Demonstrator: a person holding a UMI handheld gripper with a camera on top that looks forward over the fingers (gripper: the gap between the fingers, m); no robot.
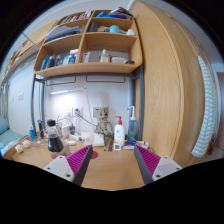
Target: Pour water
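Gripper [110, 163]: wide open, nothing held, fingers raised level over wooden desk [110, 170], presumably for approach. Dark kettle or jug [54, 140], likely the water vessel: left of white pump bottle [119, 131], beyond left finger, upright near wall. Wall socket [100, 113]: just left above pump bottle. Shelves [90, 65]: above pump bottle, stocked.

The gripper [112, 163] hangs above a wooden desk [112, 172], its pink-padded fingers [148, 160] spread apart with nothing between them. Beyond the fingers, at the desk's back by the wall, stands a white pump bottle [119, 132]. Left of that bottle sits a dark cup [54, 143]. Above the bottle, wooden shelves [88, 66] carry assorted items.
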